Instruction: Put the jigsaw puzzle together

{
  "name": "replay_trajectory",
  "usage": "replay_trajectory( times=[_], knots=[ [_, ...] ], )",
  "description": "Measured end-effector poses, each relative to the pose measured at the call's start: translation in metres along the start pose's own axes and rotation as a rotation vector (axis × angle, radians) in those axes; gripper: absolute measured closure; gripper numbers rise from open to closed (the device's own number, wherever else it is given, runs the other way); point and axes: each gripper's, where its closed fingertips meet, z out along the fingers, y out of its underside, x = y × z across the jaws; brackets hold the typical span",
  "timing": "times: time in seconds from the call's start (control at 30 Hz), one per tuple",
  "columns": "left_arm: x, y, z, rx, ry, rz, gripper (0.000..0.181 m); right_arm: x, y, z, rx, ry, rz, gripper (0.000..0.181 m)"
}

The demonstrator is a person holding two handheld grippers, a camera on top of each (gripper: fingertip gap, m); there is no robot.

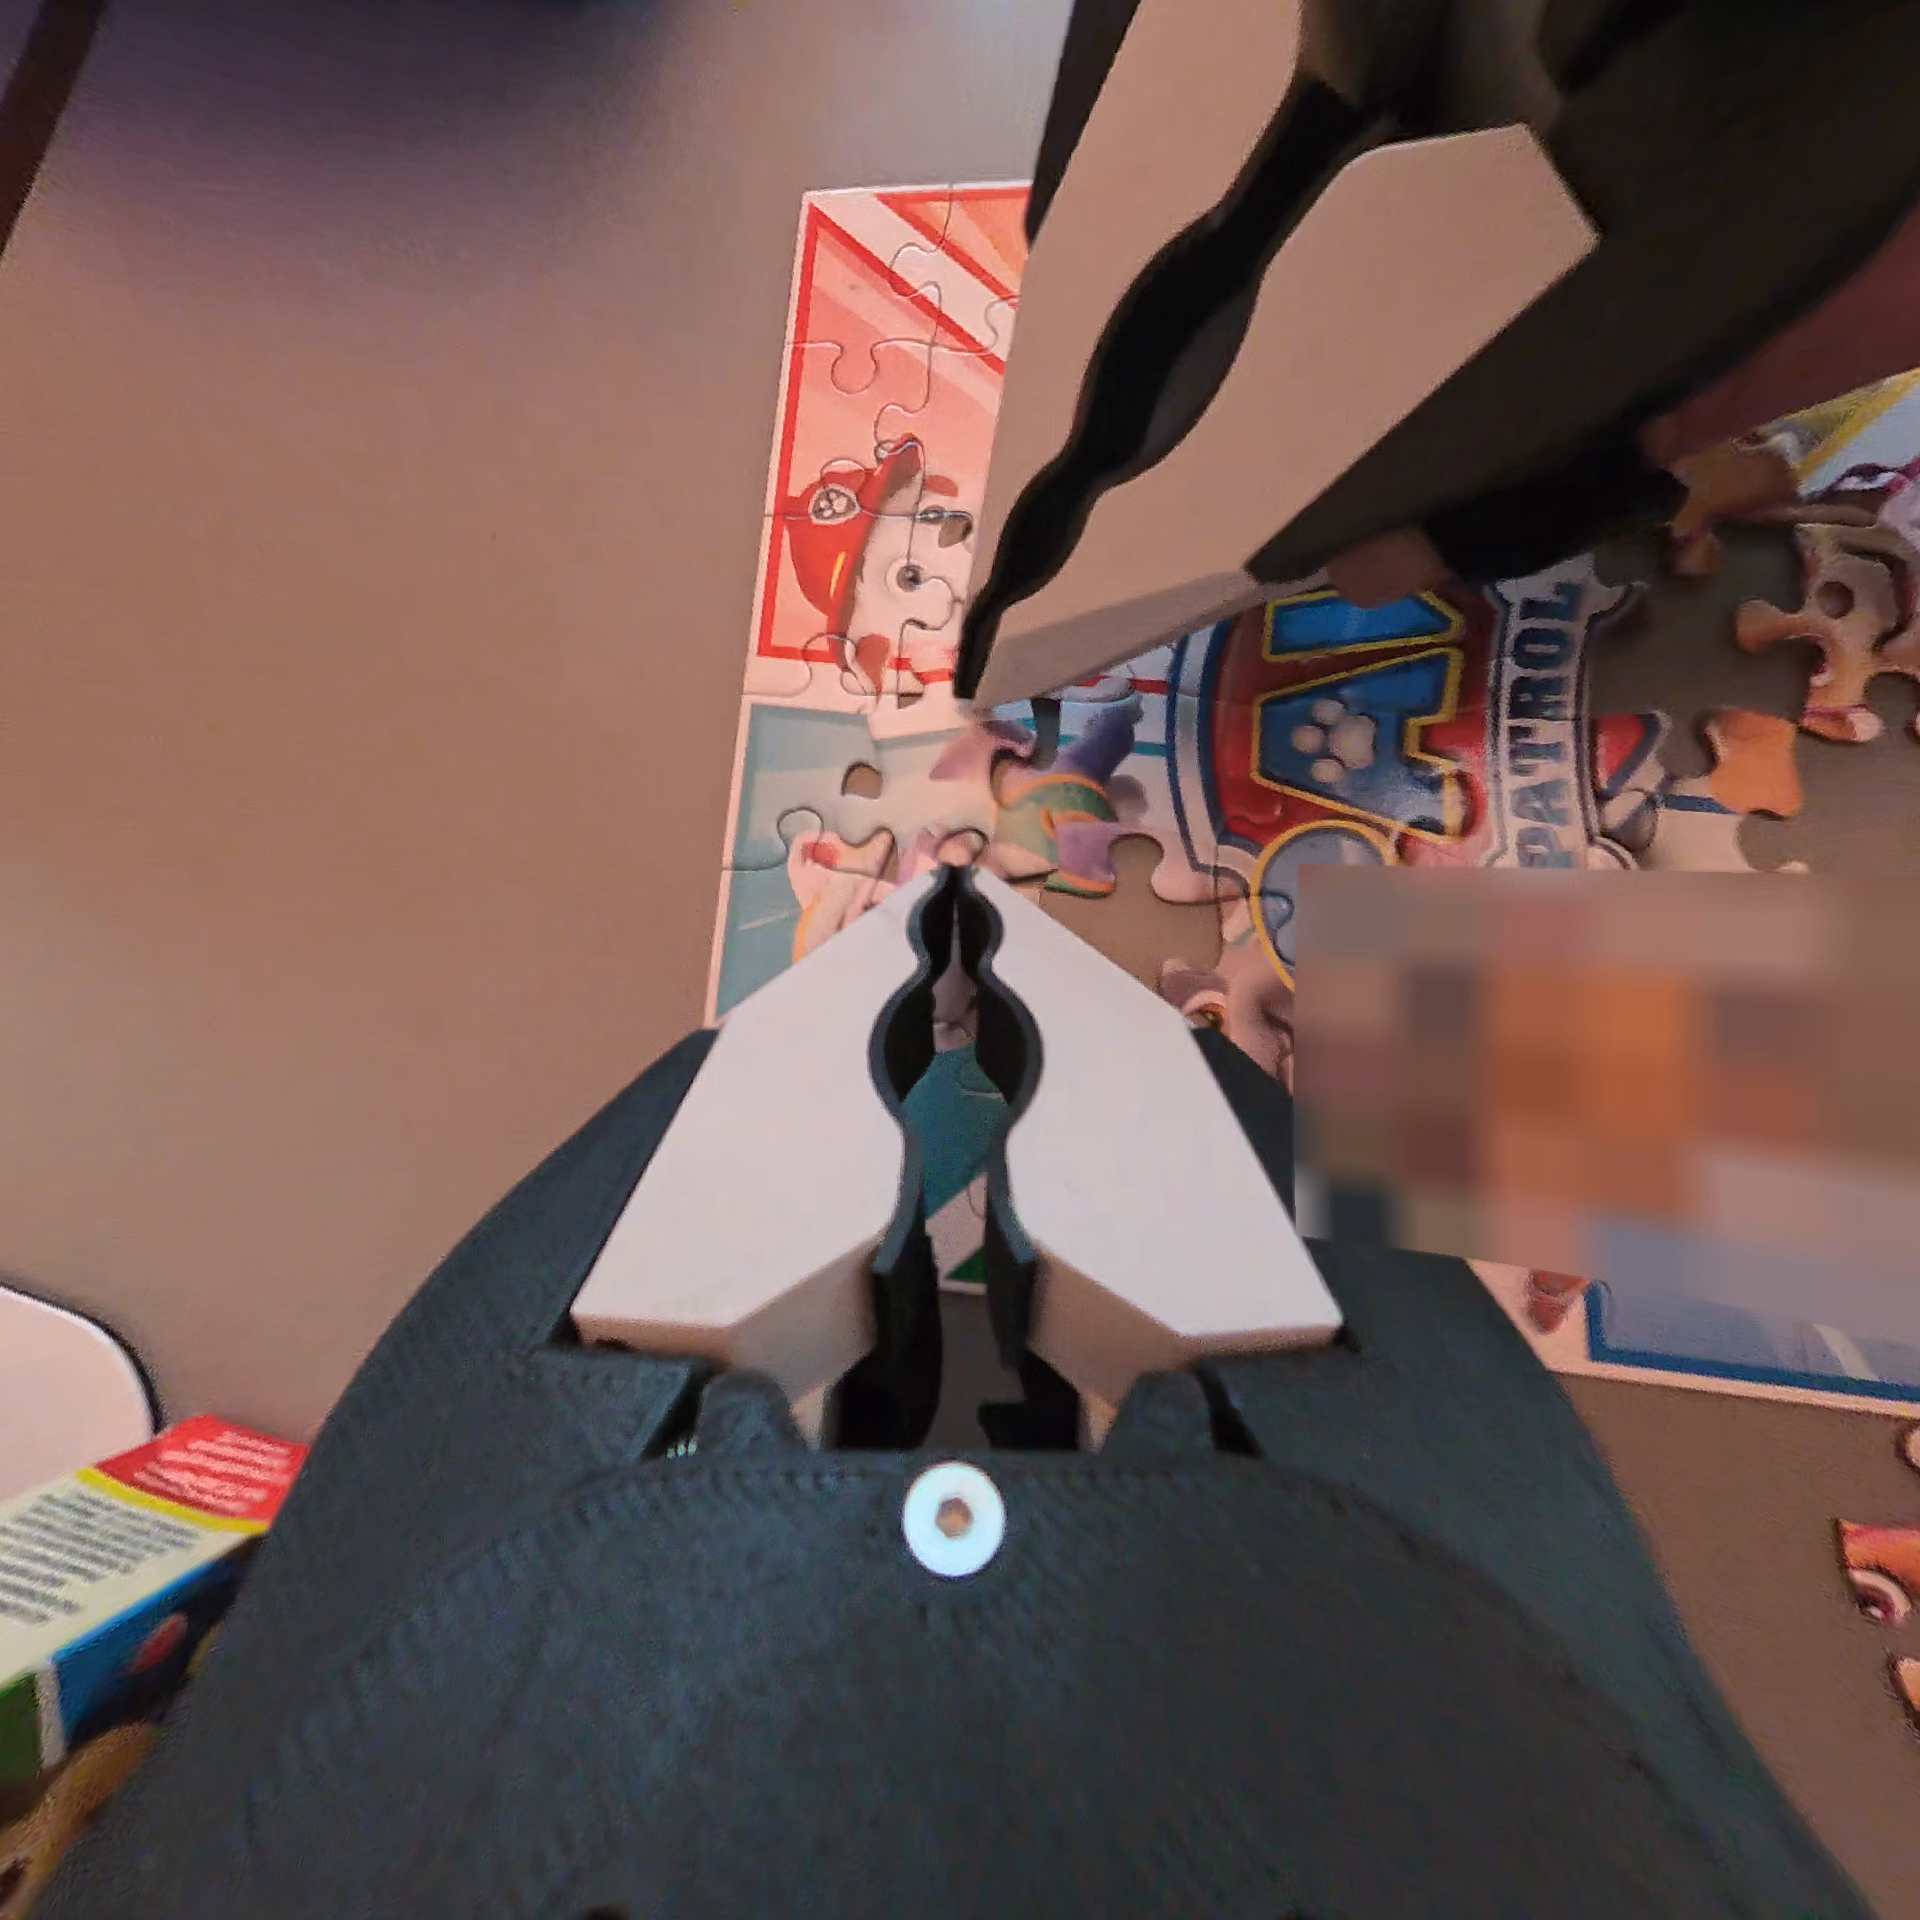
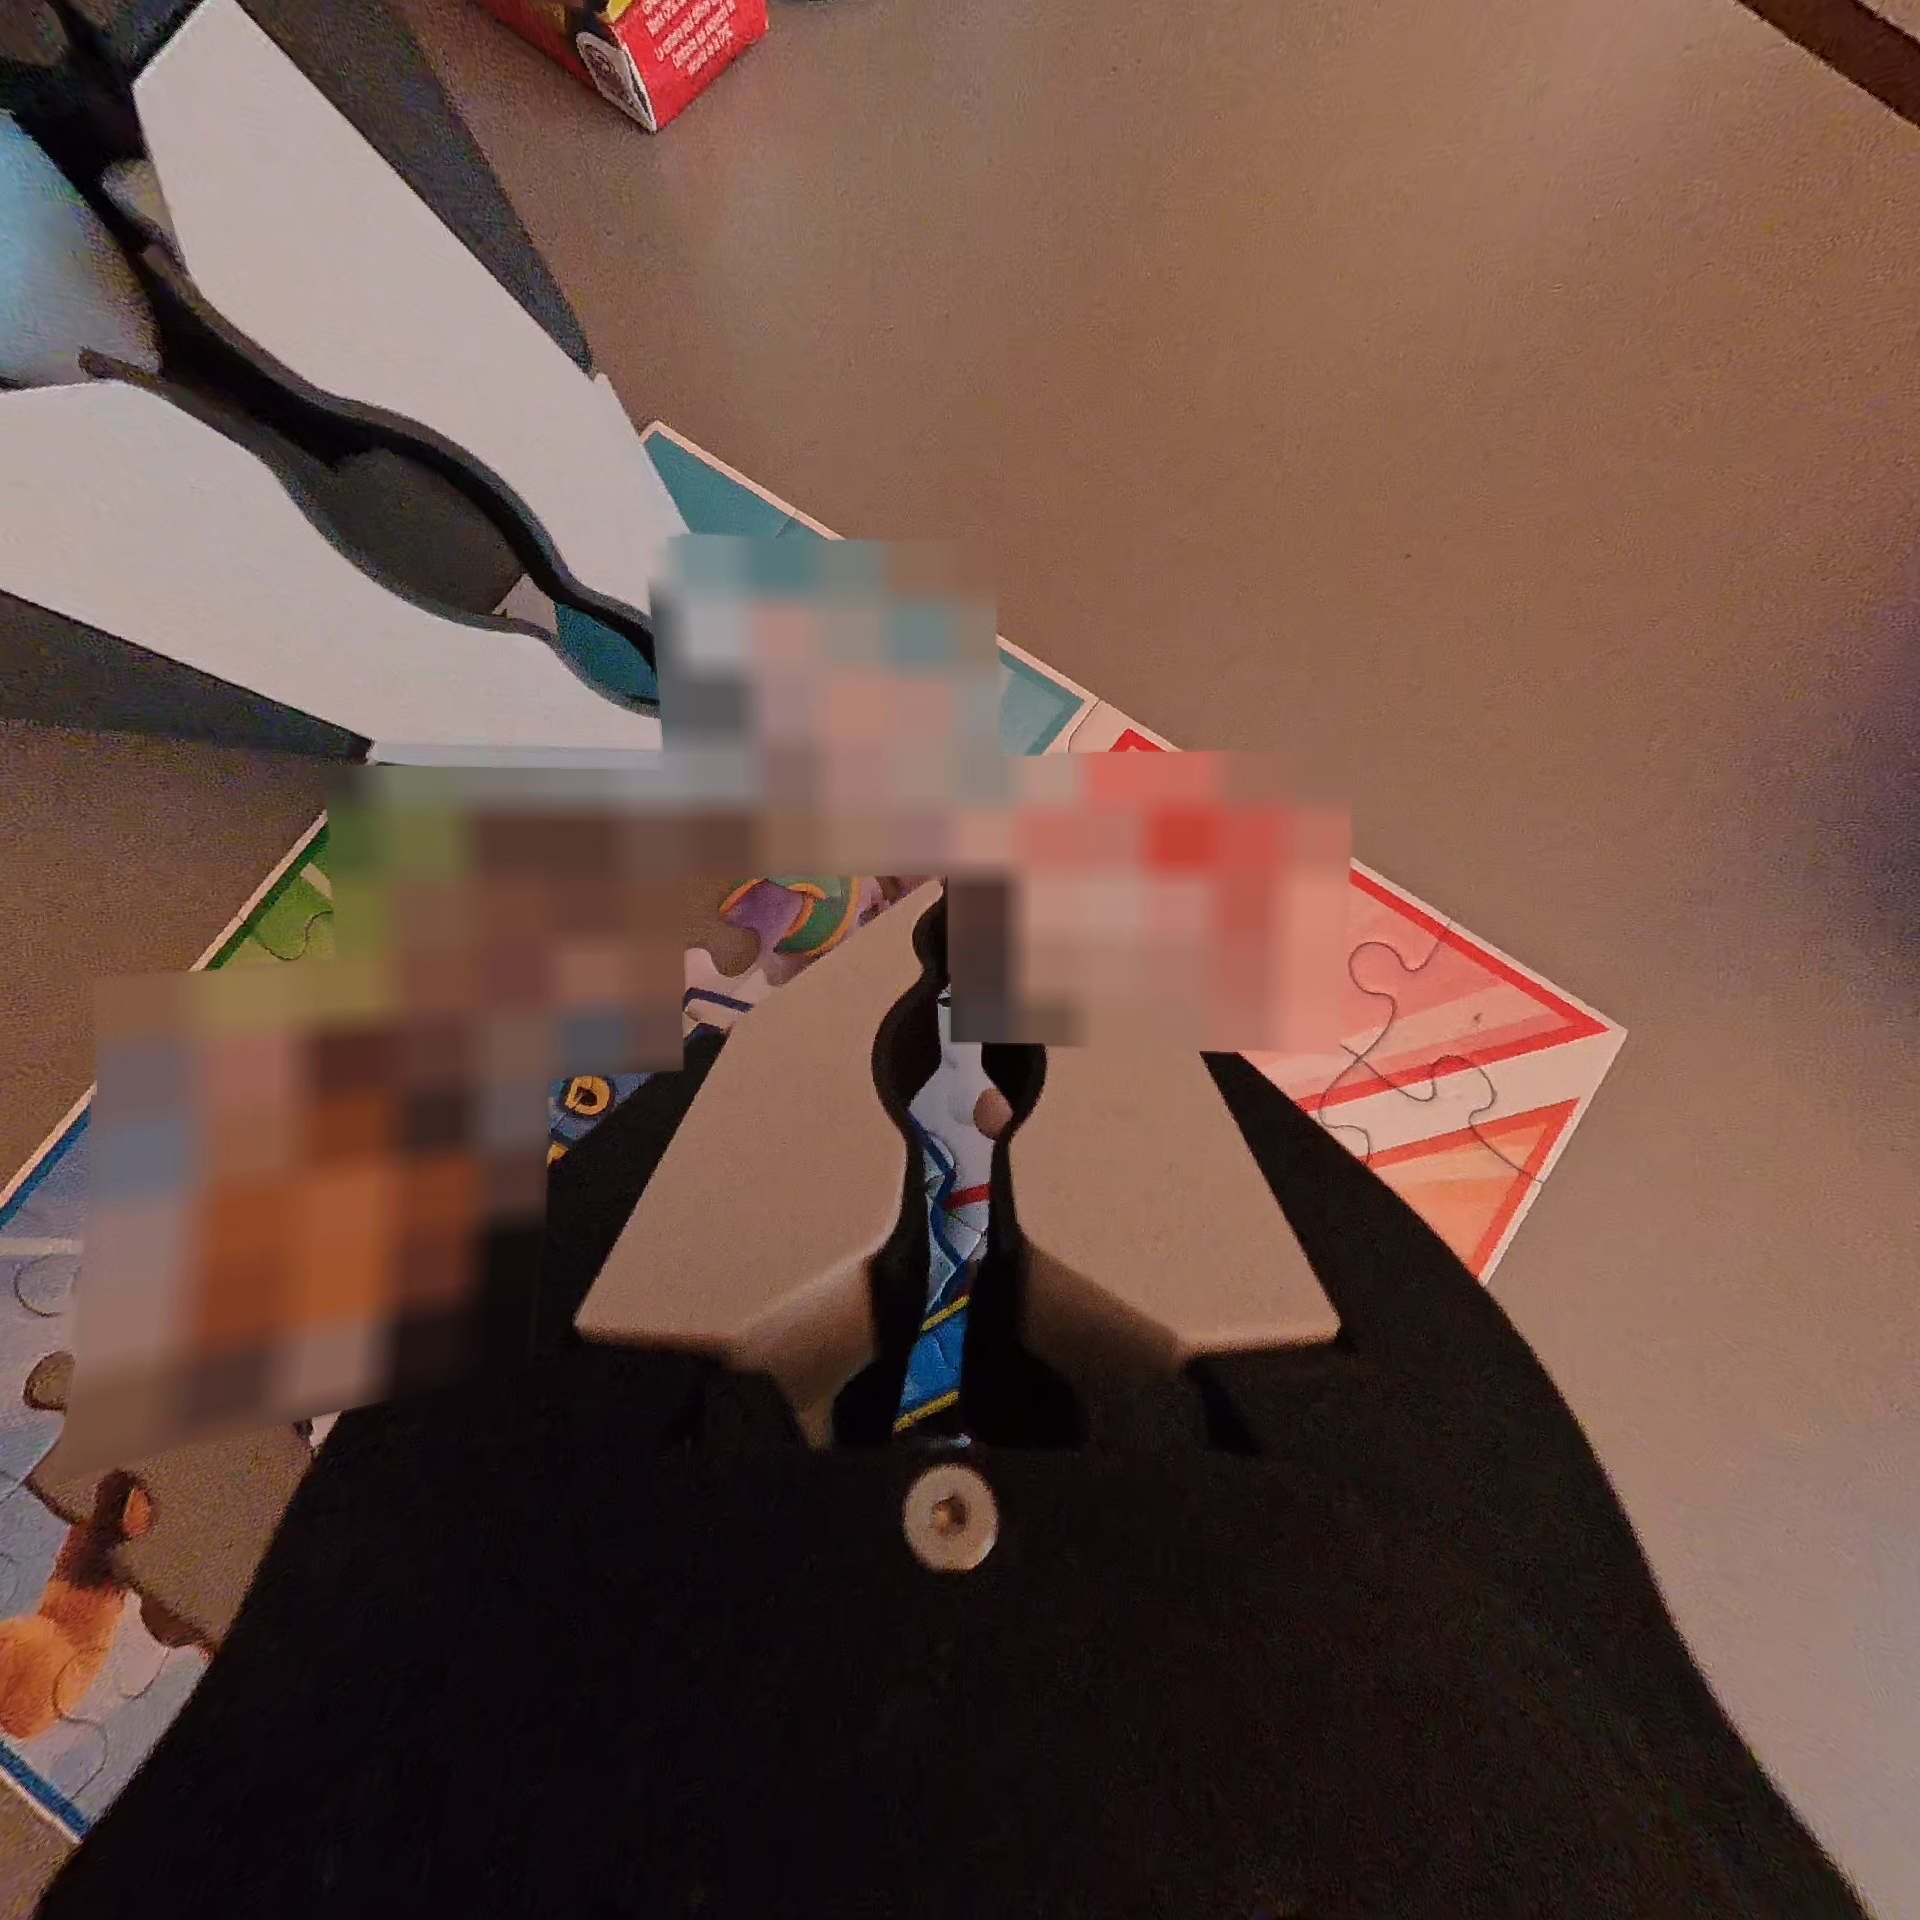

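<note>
A partly joined cartoon jigsaw puzzle [image 1: 862, 343] lies flat on a brown table [image 1: 364, 623]. It has a red-bordered part at the far left corner, a teal part [image 1: 790, 821] nearer me and a badge picture [image 1: 1340, 727] in the middle. My left gripper [image 1: 956, 878] is shut with its tips down on the teal part. My right gripper [image 1: 971, 696] comes in from the upper right, shut, with its tips on the seam between the red and teal parts. In the right wrist view, my right gripper [image 2: 935, 920] is over the puzzle [image 2: 1455, 1091] and the left gripper [image 2: 639, 665] is at the upper left.
Loose pieces [image 1: 1756, 769] lie at the puzzle's ragged right side, and one more [image 1: 1881, 1579] is at the near right. The puzzle box [image 1: 125, 1558] sits at the near left, also in the right wrist view [image 2: 644, 52]. A white rounded object [image 1: 62, 1382] is beside it. Only a small space, under 4 cm, lies between the two pairs of fingers. My right gripper's tips are some 7 centimeters from the badge picture [image 1: 1340, 727]. The partly joined cartoon jigsaw puzzle [image 1: 862, 343] sits 8 centimeters or so from the ends of my right fingers.
</note>
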Motion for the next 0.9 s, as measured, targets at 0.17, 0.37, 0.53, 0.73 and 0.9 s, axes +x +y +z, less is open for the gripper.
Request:
replay_trajectory(
  times=[0.17,0.37,0.53,0.73,0.9],
  knots=[
    [-0.003,-0.006,0.012,0.000,-0.006,0.027,0.181,-0.003,0.002,-0.002,0.013,-0.006,0.010,0.181],
    [-0.005,-0.005,0.013,-0.027,-0.003,0.070,0.181,-0.007,0.003,-0.003,0.004,-0.017,-0.009,0.181],
    [-0.001,-0.001,0.009,-0.034,0.023,0.073,0.181,-0.011,0.002,-0.002,-0.006,-0.035,-0.032,0.181],
    [0.003,0.003,0.002,-0.057,0.039,0.101,0.181,-0.014,0.000,-0.003,0.001,-0.049,-0.040,0.181],
    [0.003,0.001,0.005,-0.045,0.051,0.089,0.181,-0.017,0.000,0.000,-0.025,-0.044,-0.078,0.181]
  ],
)
